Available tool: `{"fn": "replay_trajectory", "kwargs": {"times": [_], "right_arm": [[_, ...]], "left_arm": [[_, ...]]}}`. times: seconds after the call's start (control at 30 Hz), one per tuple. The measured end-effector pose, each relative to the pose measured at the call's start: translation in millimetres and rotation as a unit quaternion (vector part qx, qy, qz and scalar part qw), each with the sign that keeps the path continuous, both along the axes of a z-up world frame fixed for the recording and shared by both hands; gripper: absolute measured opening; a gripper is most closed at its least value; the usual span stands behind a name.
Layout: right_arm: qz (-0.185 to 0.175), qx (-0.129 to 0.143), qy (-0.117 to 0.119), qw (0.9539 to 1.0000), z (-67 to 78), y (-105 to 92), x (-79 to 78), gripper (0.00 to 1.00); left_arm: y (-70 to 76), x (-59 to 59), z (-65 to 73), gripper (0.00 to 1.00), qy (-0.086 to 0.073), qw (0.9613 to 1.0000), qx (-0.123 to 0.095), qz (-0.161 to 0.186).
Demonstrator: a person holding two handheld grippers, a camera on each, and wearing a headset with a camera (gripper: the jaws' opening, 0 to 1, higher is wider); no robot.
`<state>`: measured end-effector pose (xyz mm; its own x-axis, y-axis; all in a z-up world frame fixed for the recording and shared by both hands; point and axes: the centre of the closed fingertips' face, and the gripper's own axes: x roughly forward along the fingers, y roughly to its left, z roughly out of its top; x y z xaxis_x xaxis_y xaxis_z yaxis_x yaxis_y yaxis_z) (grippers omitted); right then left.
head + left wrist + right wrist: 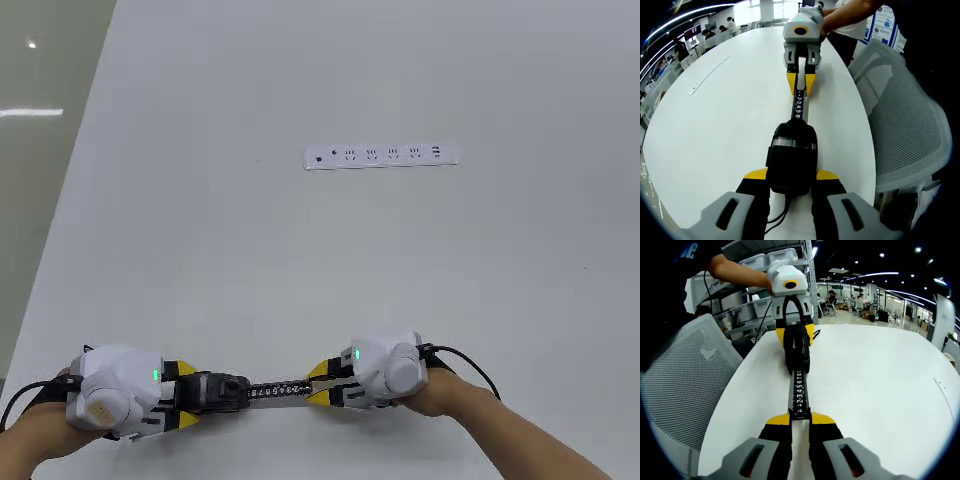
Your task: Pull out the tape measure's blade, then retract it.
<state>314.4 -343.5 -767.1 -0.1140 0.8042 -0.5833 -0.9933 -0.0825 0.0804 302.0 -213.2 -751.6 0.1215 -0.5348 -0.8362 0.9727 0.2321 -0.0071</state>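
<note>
**A:** Where do we have the tape measure (228,391) right now?

**B:** Low at the near edge of the white tabletop (300,260). Our left tool (792,175) has its jaws closed on the black case (792,155), one yellow tip on each flat side. A short stretch of blade (799,390) runs straight out to our right tool (800,418), whose tips are pressed together on the blade's end. We cannot tell whether the case touches the tabletop.

**A:** So how far along do we judge ourselves?

**B:** Partway through the pull. Only a few printed numbers show between the two tools.

**A:** How do we expect it to handle?

**B:** The case looks hard, compact and smooth, so it could twist in the jaws. Holding it across the flat sides, as we do, seems the right place. The blade is thin and probably stiff along its length, but we expect it to kink if we let it bend sideways. We take it to be sprung too, so it would tug back toward the case.

**A:** And the risk?

**B:** The end may slip from the right tool and the blade snap home. The power strip (380,155) lies well apart, out of our line.
</note>
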Motion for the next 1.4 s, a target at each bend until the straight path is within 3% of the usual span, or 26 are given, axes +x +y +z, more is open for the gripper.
{"fn": "replay_trajectory", "kwargs": {"times": [1.4], "right_arm": [[-0.003,-0.013,0.001,0.9999,-2.2,-24.7,2.6,0.09]], "left_arm": [[-0.3,-0.1,-0.7,0.27,-0.001,1.0,0.002,-0.001]]}}
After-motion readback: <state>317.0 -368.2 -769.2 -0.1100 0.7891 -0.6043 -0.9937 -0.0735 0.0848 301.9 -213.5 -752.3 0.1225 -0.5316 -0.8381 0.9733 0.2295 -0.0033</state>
